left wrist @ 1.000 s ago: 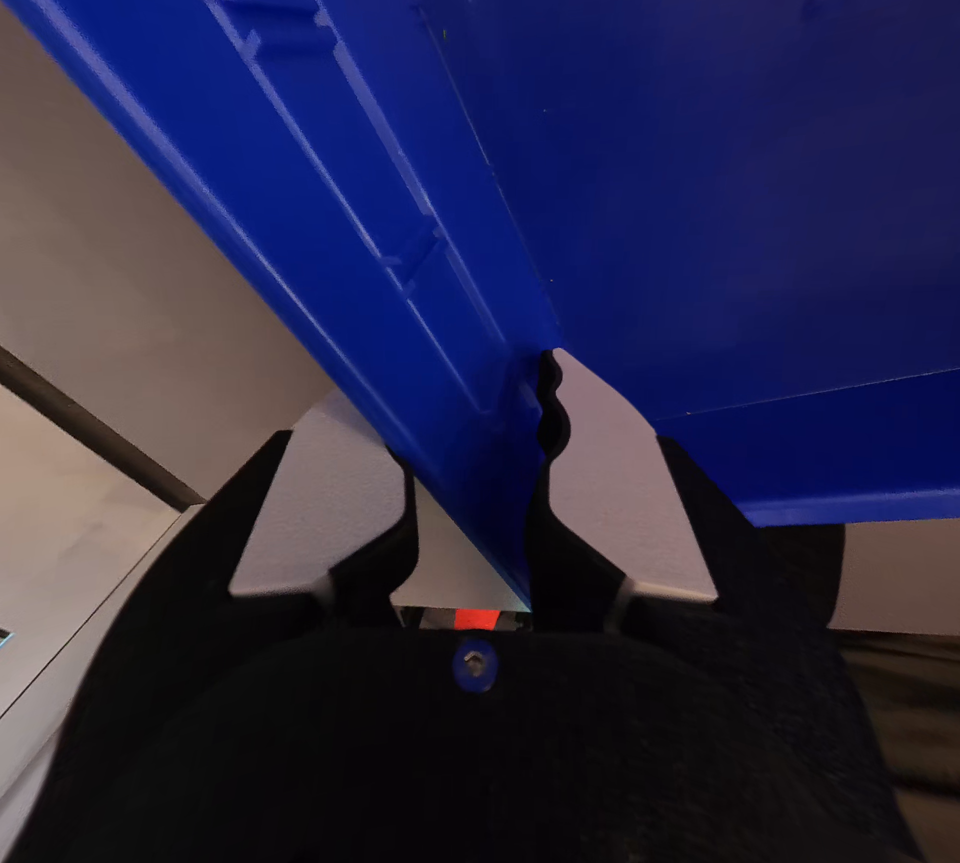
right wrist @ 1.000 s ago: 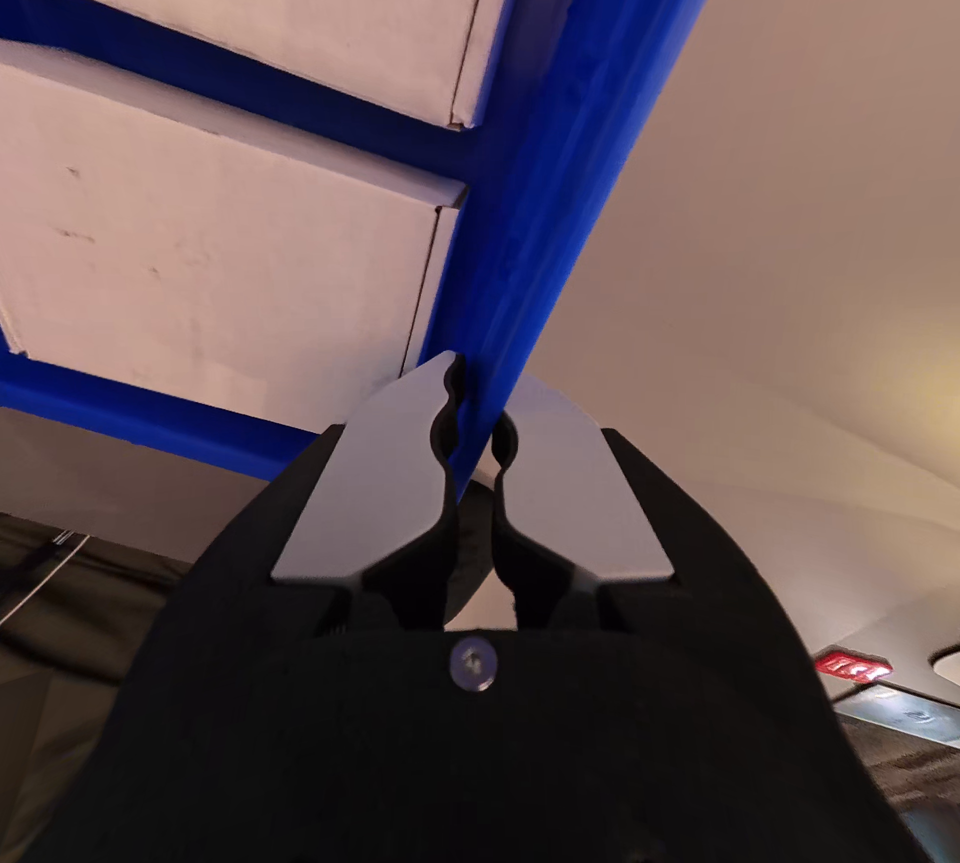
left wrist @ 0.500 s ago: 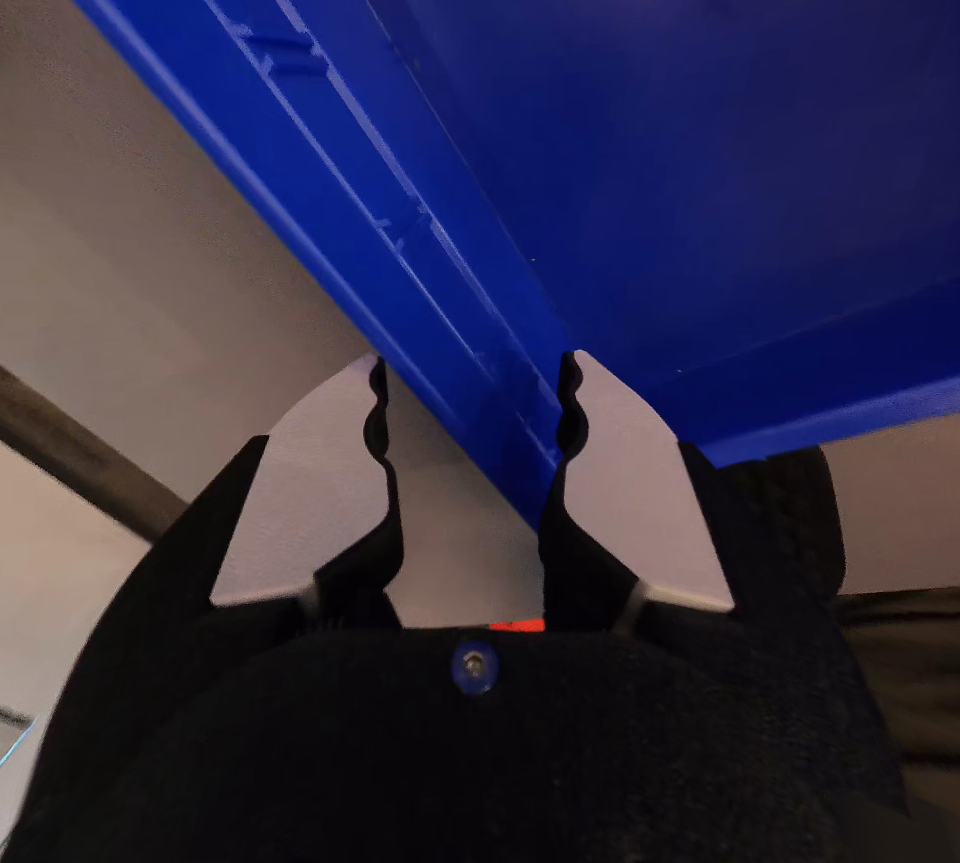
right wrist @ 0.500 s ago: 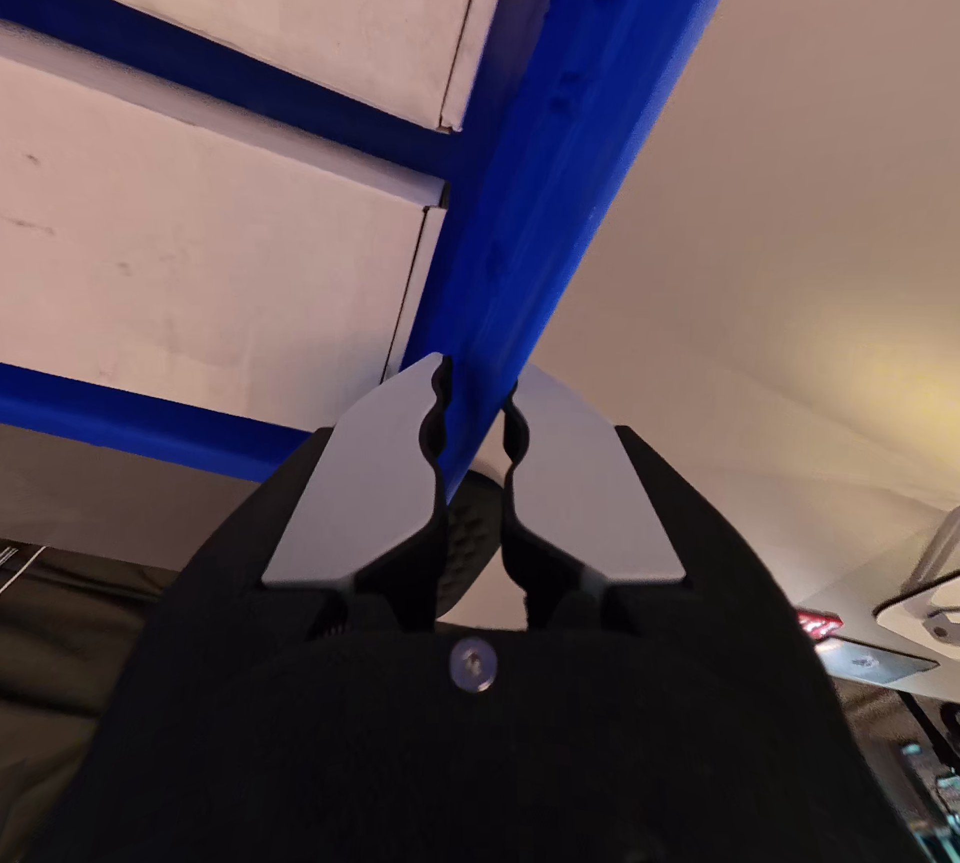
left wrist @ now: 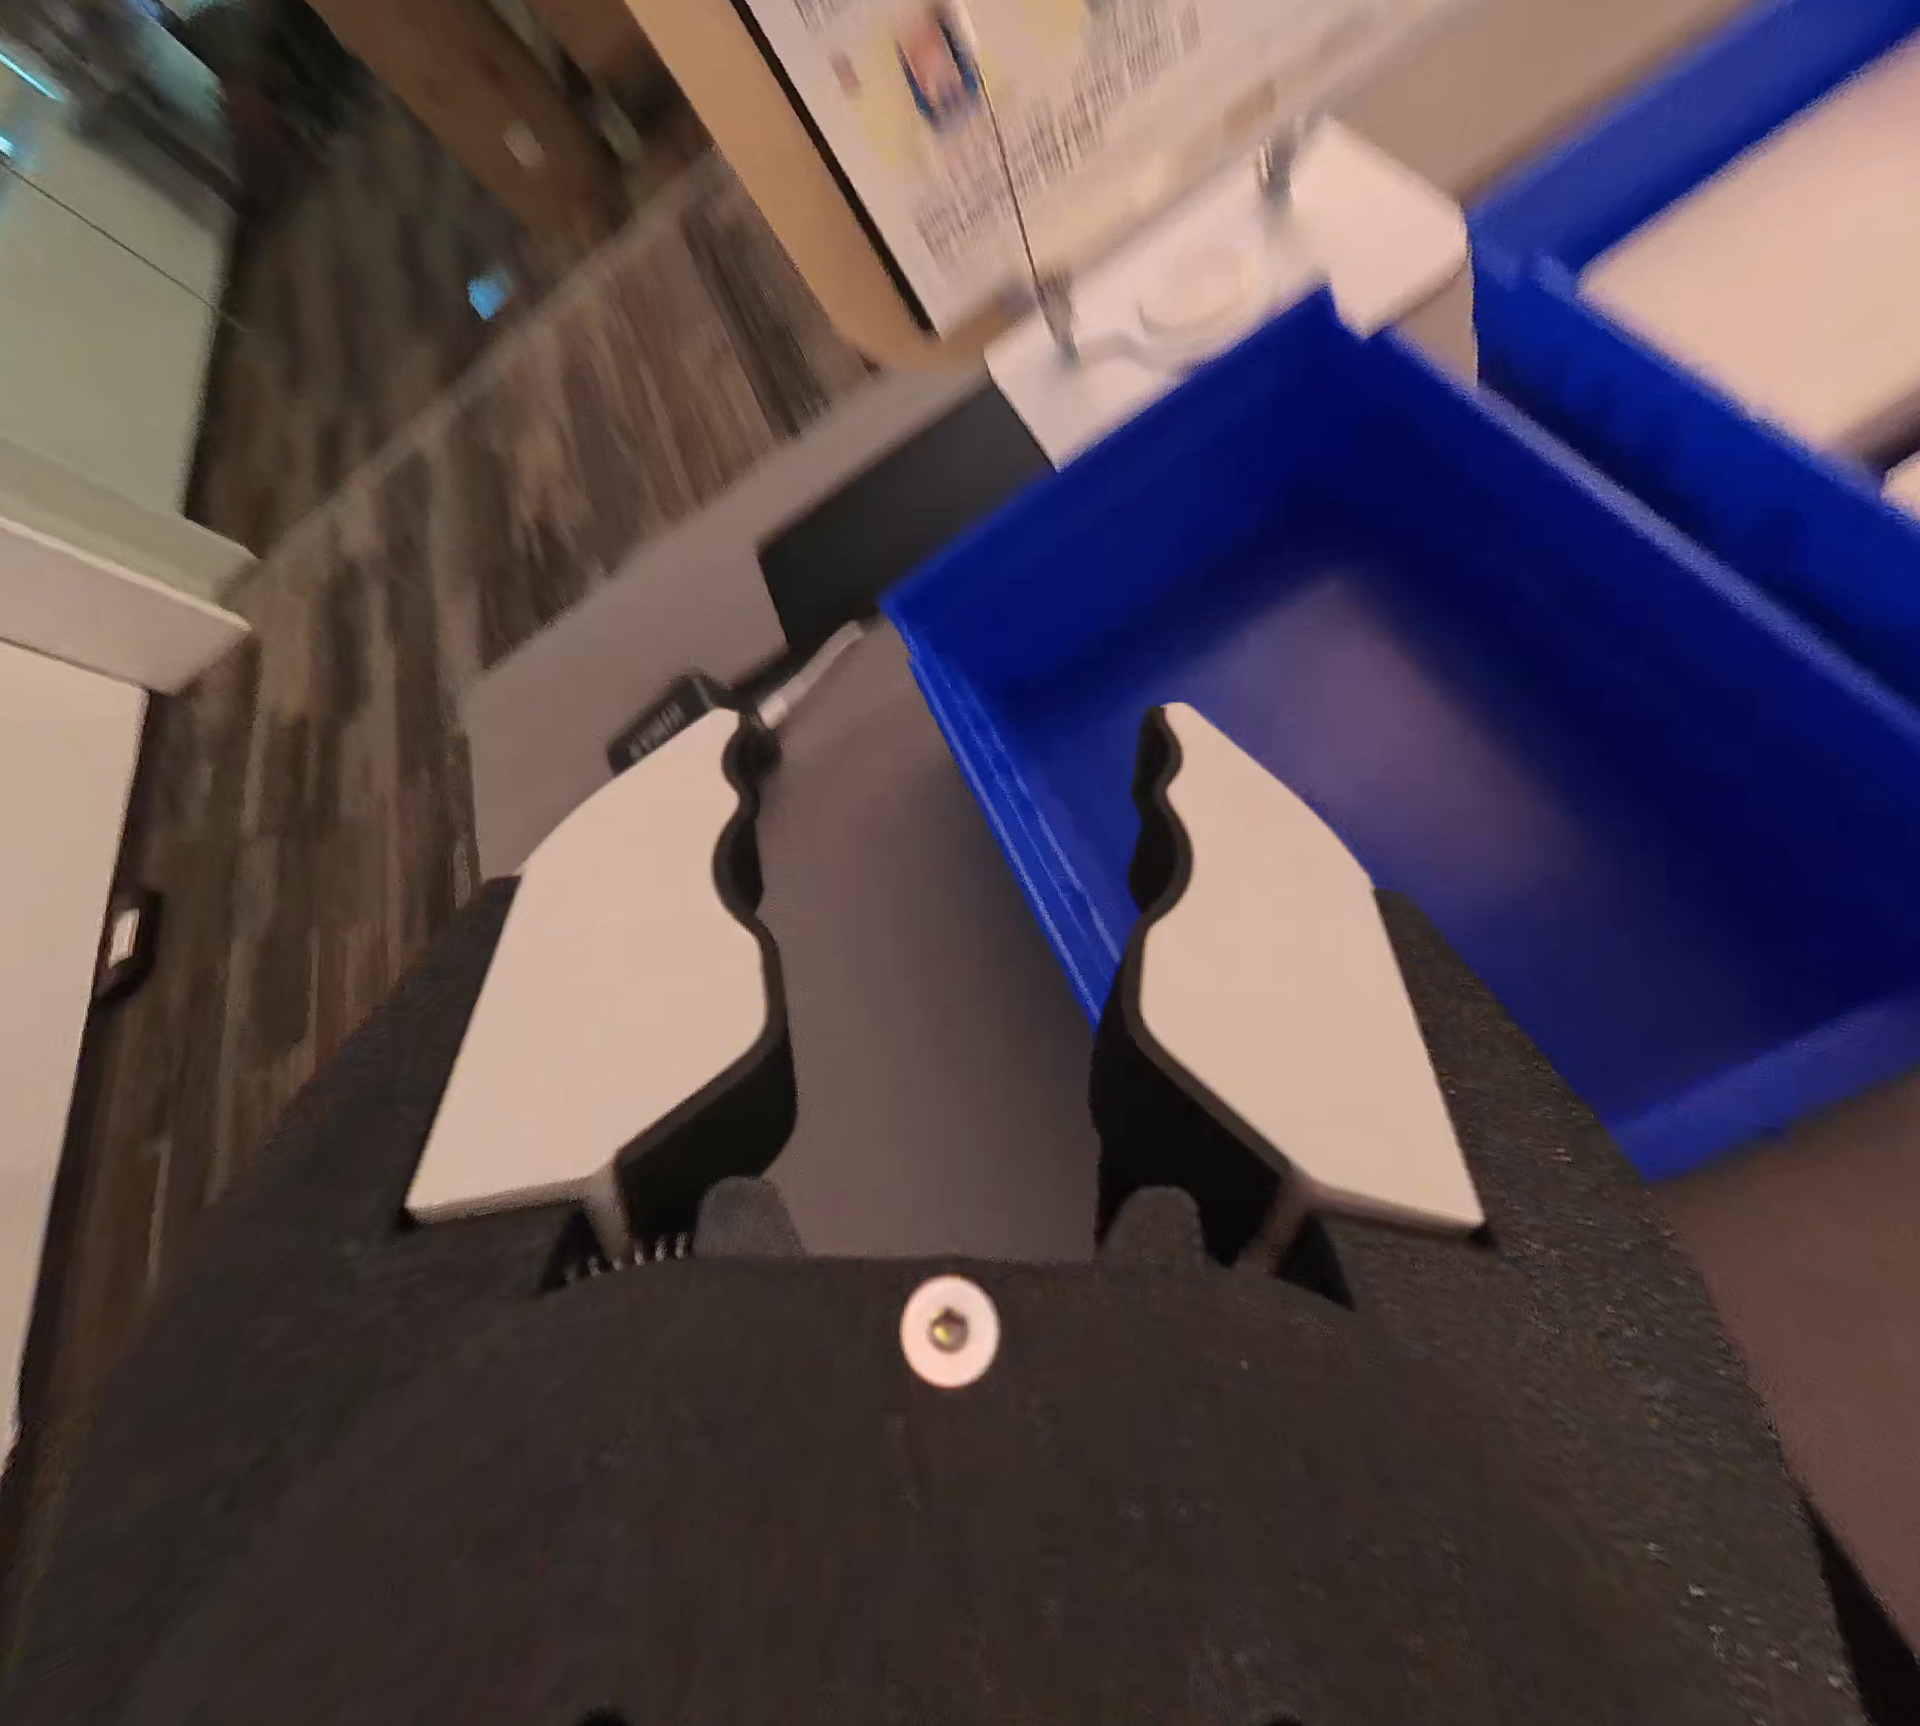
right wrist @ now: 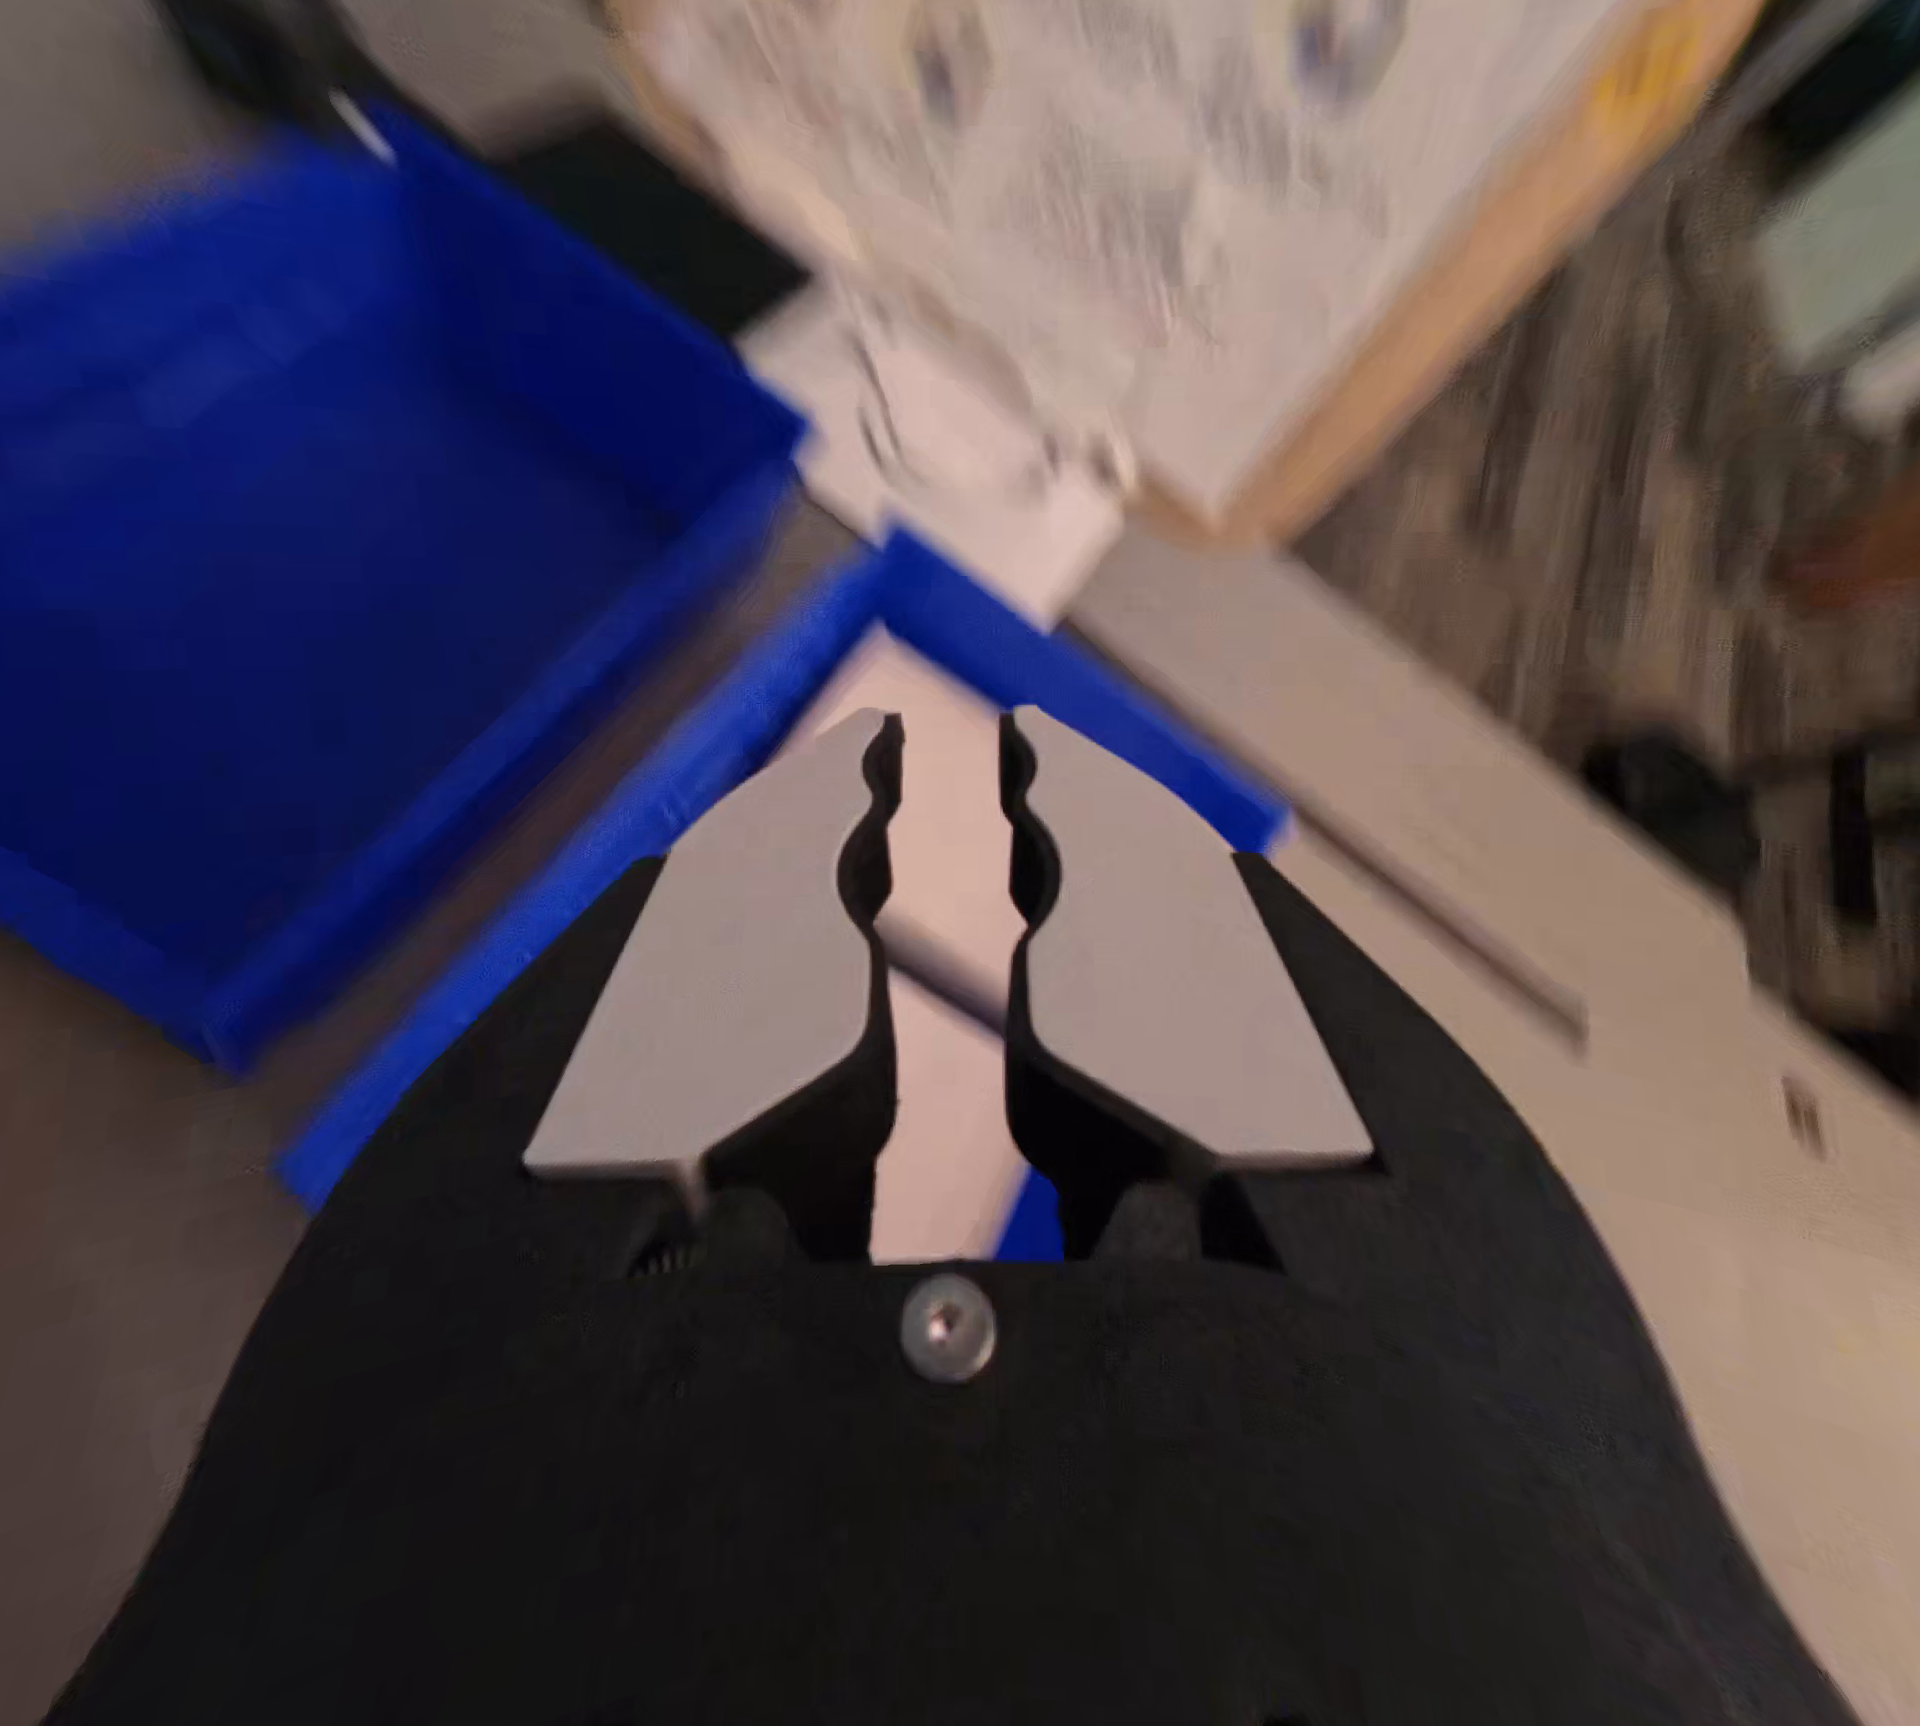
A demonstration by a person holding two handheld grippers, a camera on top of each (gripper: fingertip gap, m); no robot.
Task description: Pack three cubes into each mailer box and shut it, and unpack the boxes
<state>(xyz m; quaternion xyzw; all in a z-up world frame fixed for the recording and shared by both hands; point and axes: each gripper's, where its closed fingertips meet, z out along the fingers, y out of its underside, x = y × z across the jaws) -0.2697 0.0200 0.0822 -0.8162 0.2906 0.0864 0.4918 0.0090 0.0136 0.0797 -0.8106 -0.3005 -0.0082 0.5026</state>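
No cubes show in either view. An empty blue bin (left wrist: pixel 1455 793) stands on the grey table. My left gripper (left wrist: pixel 951 731) is open and empty, just left of the bin's near left corner. A second blue bin (left wrist: pixel 1621 388) stands to its right and holds a white mailer box (left wrist: pixel 1766 274). In the blurred right wrist view my right gripper (right wrist: pixel 951 726) is open by a narrow gap and empty, over the mailer box (right wrist: pixel 945 855) in the second bin (right wrist: pixel 1049 668). The empty bin (right wrist: pixel 312 533) lies to its left.
A white poster board (left wrist: pixel 1039 14) stands behind the bins, with a small white block (left wrist: pixel 1351 242) at its foot. A black cable plug (left wrist: pixel 665 720) lies near the table's left edge. Dark wood-pattern floor (left wrist: pixel 364 429) lies beyond the table. There is about 30 cm between the tips of the two grippers.
Both grippers have let go of the blue bin walls they gripped from below. The left jaws opened wider. Both views swung down, and the bins now stand on the table.
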